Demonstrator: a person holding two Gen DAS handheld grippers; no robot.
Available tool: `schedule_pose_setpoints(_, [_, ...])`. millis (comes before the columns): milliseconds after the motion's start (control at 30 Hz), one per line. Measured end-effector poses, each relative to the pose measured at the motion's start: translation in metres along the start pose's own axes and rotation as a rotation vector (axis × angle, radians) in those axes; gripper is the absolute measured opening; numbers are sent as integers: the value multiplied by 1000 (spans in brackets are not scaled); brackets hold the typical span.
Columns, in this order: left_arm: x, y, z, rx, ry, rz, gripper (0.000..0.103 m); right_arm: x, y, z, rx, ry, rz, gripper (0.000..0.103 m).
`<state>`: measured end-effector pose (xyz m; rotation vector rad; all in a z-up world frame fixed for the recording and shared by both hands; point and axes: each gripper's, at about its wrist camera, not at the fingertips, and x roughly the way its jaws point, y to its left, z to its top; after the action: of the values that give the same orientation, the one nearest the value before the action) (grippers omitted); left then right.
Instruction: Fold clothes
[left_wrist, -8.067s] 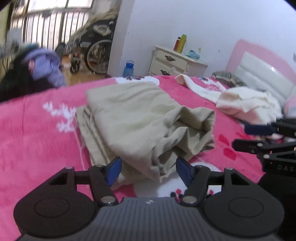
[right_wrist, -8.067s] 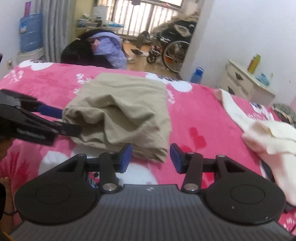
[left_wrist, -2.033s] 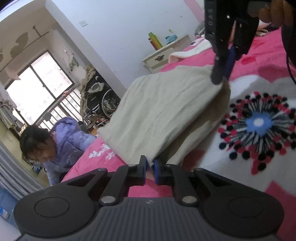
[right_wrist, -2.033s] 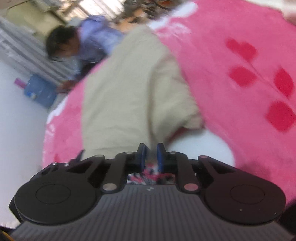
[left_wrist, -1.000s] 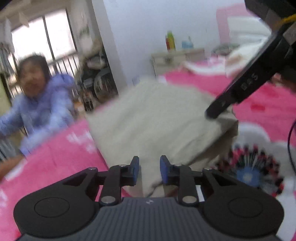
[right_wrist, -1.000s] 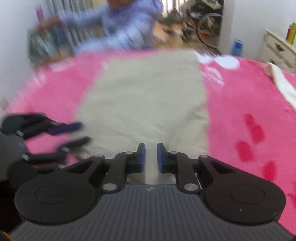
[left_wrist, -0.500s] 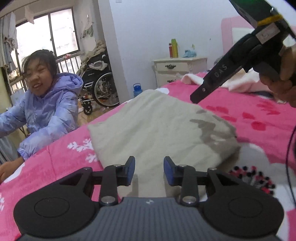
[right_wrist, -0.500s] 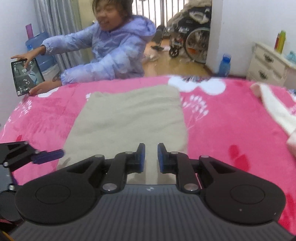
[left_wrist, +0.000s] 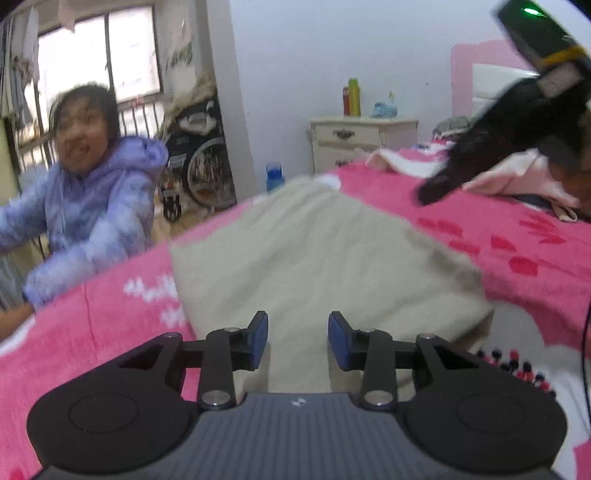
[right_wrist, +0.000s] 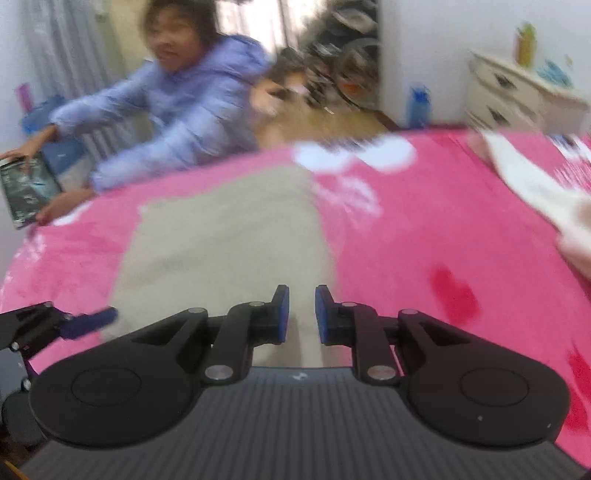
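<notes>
Beige cloth (left_wrist: 325, 258) is lying flat on the pink bedspread (left_wrist: 517, 254), already folded into a tidy rectangle with its near edge just under both cameras. The left gripper (left_wrist: 298, 338) is hovering over that near edge with its blue pads parted and nothing between them; the right gripper (right_wrist: 299, 314) is sitting over the same garment's near right corner with its pads drawn close but a clear gap between them, pinching no fabric. In the left wrist view the right tool is hanging in the air above the far right of the cloth, not touching it.

By the look of it, one fold is finished and both tools are letting go, so the step in hand is the release after laying the cloth down. Next would be either another fold across the beige piece or a reach for the white garment (right_wrist: 546, 195) heaped at the right side of the bed; that calls for opening the right pads wider and coming down on a single edge. A person in a lilac jacket (right_wrist: 192, 99) is leaning in at the bed's far side (close to the cloth's far edge), so a sweep that way needs care
</notes>
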<state>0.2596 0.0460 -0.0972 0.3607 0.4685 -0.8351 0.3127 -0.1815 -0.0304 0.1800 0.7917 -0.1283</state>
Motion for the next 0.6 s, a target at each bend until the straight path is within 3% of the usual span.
schedule_pose_setpoints(100, [8, -9, 8, -1, -14, -13, 39, 24, 11, -1, -27, 33, 50, 14])
schedule_pose_setpoints(200, [25, -20, 6, 1, 3, -34, 39, 39, 7, -20, -47, 121, 20, 14])
schedule_pose_setpoints(367, [31, -18, 2, -61, 26, -55, 37, 16, -26, -29, 39, 175, -14, 15])
schedule_pose_setpoints(433, [28, -18, 6, -63, 6, -61, 37, 7, -33, -19, 33, 157, -57, 15])
schedule_pose_setpoints(600, [39, -28, 15, -47, -15, -116, 37, 13, -33, 20, 71, 37, 33, 15])
